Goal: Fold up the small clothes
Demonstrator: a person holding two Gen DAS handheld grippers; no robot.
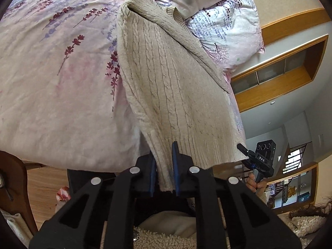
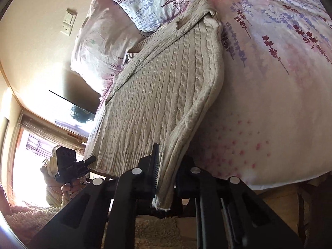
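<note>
Cream cable-knit sweater (image 1: 166, 87) laid lengthwise on the bed, over a duvet (image 1: 62, 72) printed with purple and maroon lavender sprigs. Far end of the garment near the pillows (image 1: 228, 27); ribbed hem at the near edge of the bed, lifted off the duvet.

Left hand-held gripper (image 1: 164, 172): clenched on one corner of the ribbed hem, blue pads (image 1: 175, 166) pressing the knit from both sides, fabric bunched into a narrow fold between them. Hem edge poking out just behind the pads.

Right hand-held gripper (image 2: 166, 176): likewise clamped on the opposite hem corner, knit squeezed into a thick roll between the fingers (image 2: 155, 161), frayed edge hanging below the grip.

Each gripper visible in the other's view (small, at the frame edge): right one at the far hem corner in the left wrist view, held by a bare hand (image 1: 256, 183); left one at the lower left of the right wrist view, with its fingertip just beside the hem, contact not resolvable at that size.

Sweater side edge nearest the duvet's open area curled upward in a soft ridge. Ribbed V-neckline trim seen near the pillows.

Wooden floor (image 1: 45, 186) below the bed edge. Wall switch plate (image 2: 67, 21) above the pillows in the right wrist view. Fleecy cream fabric (image 1: 161, 238) beneath both gripper bodies.
</note>
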